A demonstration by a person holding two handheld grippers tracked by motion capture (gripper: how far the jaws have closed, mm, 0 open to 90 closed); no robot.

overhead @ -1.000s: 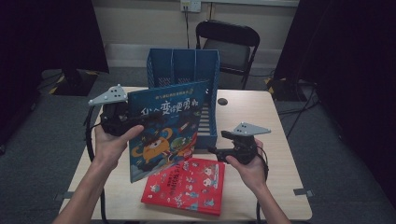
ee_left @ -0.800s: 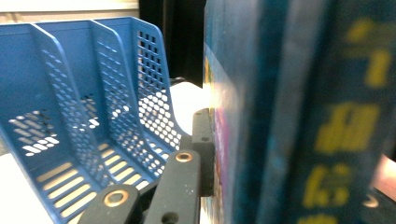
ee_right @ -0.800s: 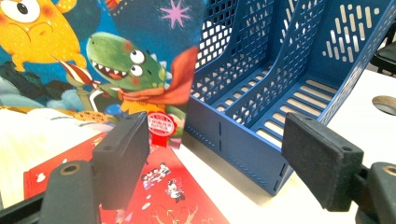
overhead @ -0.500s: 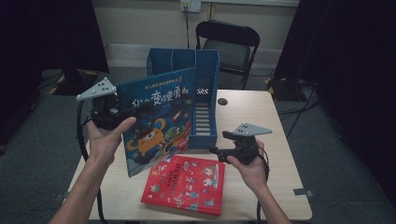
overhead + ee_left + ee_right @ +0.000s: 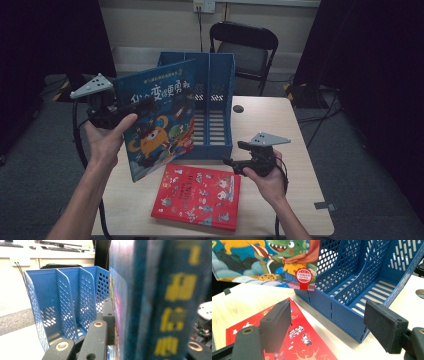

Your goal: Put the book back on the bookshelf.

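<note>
Left claw [image 5: 131, 107] is clamped on the edge of the blue picture book [image 5: 160, 117], holding it up off the desk [image 5: 295, 150], tilted, right in front of the blue file rack [image 5: 215, 100]. The red book [image 5: 197, 196] lies flat just left of the right claw [image 5: 234, 161], whose jaws are wide with nothing in them.

We note a light wooden table [image 5: 295, 150] in a dark room. Behind it stands a black folding chair [image 5: 244, 47] against a pale wall with a socket [image 5: 204, 6] and hanging cable. A small dark round mark [image 5: 238, 108] sits on the tabletop toward the far edge. Grey floor [image 5: 45, 165] surrounds it.
</note>
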